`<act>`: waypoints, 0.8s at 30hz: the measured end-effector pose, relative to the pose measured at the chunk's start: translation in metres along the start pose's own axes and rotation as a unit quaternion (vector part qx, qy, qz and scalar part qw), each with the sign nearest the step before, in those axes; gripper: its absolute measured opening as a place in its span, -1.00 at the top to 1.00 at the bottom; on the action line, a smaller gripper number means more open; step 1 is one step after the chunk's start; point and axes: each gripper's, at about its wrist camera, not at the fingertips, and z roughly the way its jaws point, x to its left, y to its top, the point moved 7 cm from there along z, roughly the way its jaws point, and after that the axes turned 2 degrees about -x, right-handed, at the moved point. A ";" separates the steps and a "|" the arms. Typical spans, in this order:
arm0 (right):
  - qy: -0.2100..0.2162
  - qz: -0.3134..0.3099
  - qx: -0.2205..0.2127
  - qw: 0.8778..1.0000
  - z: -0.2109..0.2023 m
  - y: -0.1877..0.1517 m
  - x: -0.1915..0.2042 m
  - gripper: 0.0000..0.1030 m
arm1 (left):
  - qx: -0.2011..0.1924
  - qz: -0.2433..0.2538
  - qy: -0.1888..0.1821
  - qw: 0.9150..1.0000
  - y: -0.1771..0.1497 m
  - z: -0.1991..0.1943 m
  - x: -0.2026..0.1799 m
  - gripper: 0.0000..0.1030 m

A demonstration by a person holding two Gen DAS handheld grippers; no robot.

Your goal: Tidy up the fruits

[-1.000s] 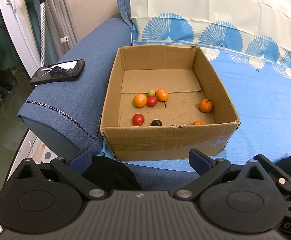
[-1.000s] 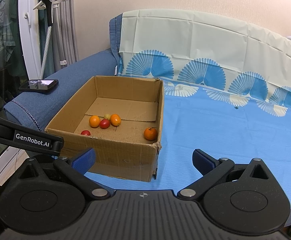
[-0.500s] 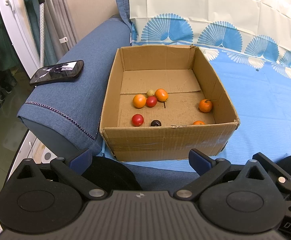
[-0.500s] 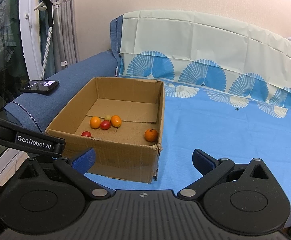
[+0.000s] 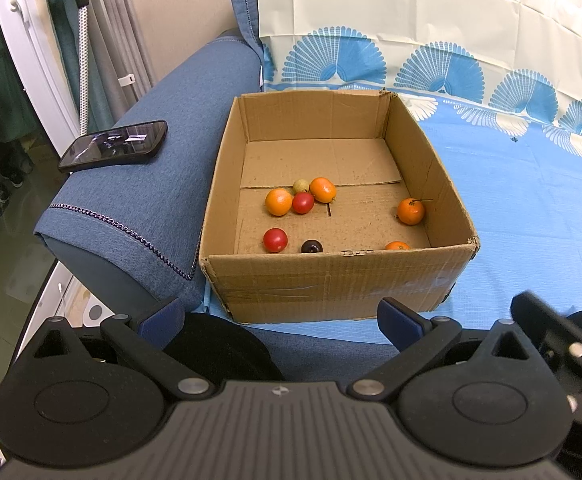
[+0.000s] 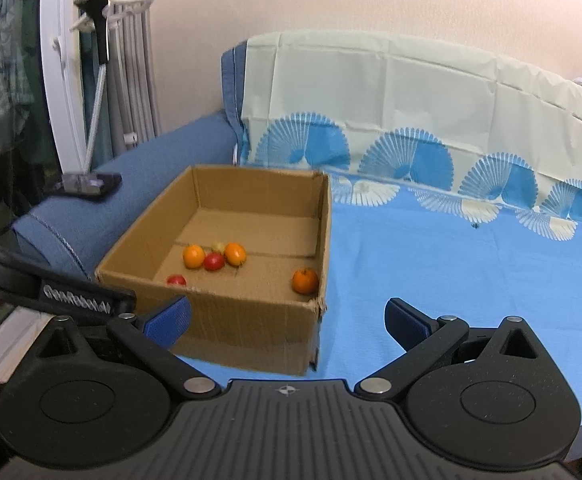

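An open cardboard box [image 5: 331, 280] stands on the blue sofa cover against the armrest; it also shows in the right wrist view [image 6: 251, 320]. Inside lie several small fruits: a cluster of two oranges, a red one [image 5: 303, 202] and a pale green one [image 5: 300, 185], a red one [image 5: 275, 239] and a dark one [image 5: 312, 246] near the front wall, an orange [image 5: 410, 211] at the right and another [image 5: 397, 245] half hidden by the front wall. My left gripper [image 5: 281, 316] is open and empty before the box. My right gripper [image 6: 287, 320] is open and empty, right of the left one.
A black phone [image 5: 114, 145] lies on the blue armrest [image 5: 139, 200] left of the box. The patterned cover [image 6: 471, 264] spreads over the seat to the right. A glass door and curtains stand at the far left.
The right gripper has risen and moved slightly nearer the box. The left gripper has barely shifted. The fruits have not moved.
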 end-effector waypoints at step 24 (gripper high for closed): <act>0.010 0.002 -0.014 1.000 -0.002 0.000 0.001 -0.98 | -0.003 0.004 -0.002 1.000 0.002 0.000 0.002 -0.99</act>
